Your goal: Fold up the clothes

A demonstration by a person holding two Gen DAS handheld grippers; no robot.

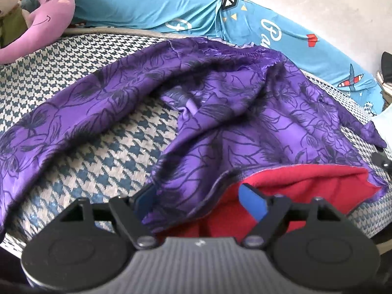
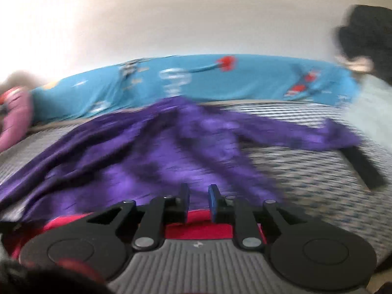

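Note:
A purple garment with a dark flower print (image 1: 245,112) lies rumpled on the houndstooth bed cover (image 1: 80,152). Its near hem rests on a red garment (image 1: 306,178). My left gripper (image 1: 198,198) is open wide at that hem, the left pad partly under a purple fold and the right pad over the red cloth. The right wrist view is blurred by motion. It shows the purple garment (image 2: 152,152) spread ahead and the red garment (image 2: 198,230) just under my right gripper (image 2: 198,196). Its jaws stand a narrow gap apart with nothing clearly pinched.
A long blue printed pillow (image 1: 191,12) runs along the wall at the back. A pink plush toy (image 1: 49,17) sits at the far left. On the cover to the right lie a black strap (image 2: 365,169) and pale cloth (image 2: 372,112).

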